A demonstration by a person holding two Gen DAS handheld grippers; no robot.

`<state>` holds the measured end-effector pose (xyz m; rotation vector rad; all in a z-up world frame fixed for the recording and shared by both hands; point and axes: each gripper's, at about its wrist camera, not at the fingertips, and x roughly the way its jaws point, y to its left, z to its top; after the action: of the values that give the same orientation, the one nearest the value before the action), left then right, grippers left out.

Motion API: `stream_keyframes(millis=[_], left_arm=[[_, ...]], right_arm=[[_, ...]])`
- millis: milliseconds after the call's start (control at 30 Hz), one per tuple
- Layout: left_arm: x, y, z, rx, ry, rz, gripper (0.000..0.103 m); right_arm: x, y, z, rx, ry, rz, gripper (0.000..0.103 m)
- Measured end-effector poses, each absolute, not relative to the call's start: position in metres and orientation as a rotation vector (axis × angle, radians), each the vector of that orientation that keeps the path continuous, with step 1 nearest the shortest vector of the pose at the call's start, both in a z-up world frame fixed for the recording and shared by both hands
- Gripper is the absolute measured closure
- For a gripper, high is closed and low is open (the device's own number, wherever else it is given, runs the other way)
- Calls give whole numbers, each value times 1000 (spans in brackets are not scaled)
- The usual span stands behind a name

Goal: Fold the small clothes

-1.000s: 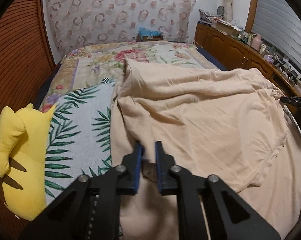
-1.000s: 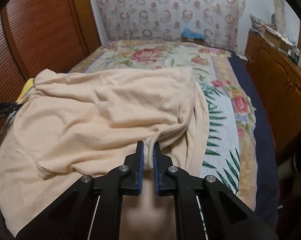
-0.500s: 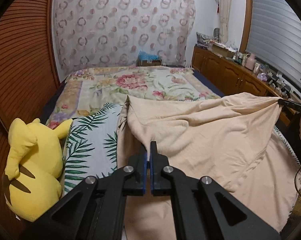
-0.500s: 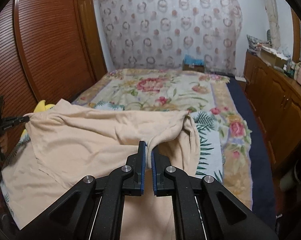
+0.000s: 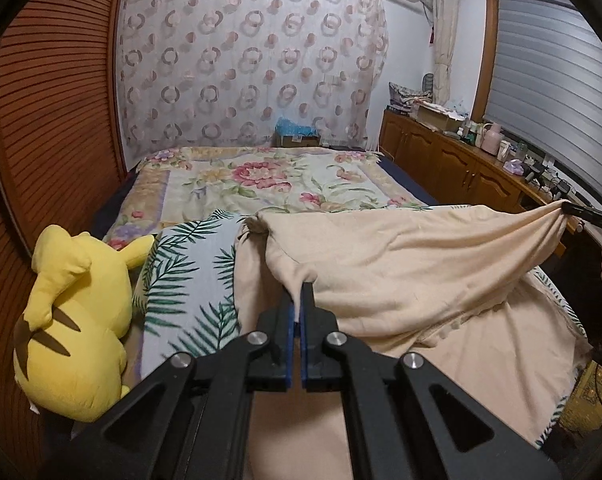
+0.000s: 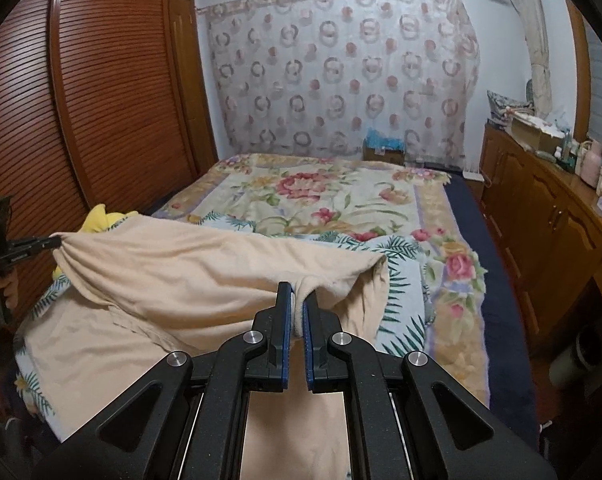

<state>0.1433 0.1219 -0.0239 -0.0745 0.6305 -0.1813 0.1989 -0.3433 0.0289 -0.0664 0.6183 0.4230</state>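
Note:
A pale peach garment (image 5: 401, 264) hangs stretched between my two grippers above the bed; its lower part still rests on the bedspread. My left gripper (image 5: 299, 300) is shut on one edge of it. My right gripper (image 6: 297, 300) is shut on the other edge of the garment (image 6: 189, 276). In the left wrist view the right gripper (image 5: 581, 214) shows at far right, pinching the cloth. In the right wrist view the left gripper (image 6: 41, 245) shows at far left, pinching the cloth.
A floral bedspread (image 5: 261, 176) covers the bed. A yellow plush toy (image 5: 73, 312) lies at the bed's left edge by a slatted wooden wardrobe (image 6: 81, 100). A wooden cabinet (image 6: 541, 216) with clutter runs along the right. A patterned curtain (image 5: 245, 68) hangs behind.
Both grippers have risen, lifting the garment's near edge off the bed and pulling it taut between them. The left gripper's jaws closed fully on the cloth.

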Motion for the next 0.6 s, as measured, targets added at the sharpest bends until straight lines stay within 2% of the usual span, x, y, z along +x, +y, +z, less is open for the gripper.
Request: stream_keyframes(millis=[433, 600], left_arm=[[62, 133, -5, -117, 587, -180, 103], [49, 142, -17, -128, 617, -159, 103]], right_arm=[[118, -354, 53, -80, 608, 413, 101], [100, -360, 50, -77, 632, 405, 100]])
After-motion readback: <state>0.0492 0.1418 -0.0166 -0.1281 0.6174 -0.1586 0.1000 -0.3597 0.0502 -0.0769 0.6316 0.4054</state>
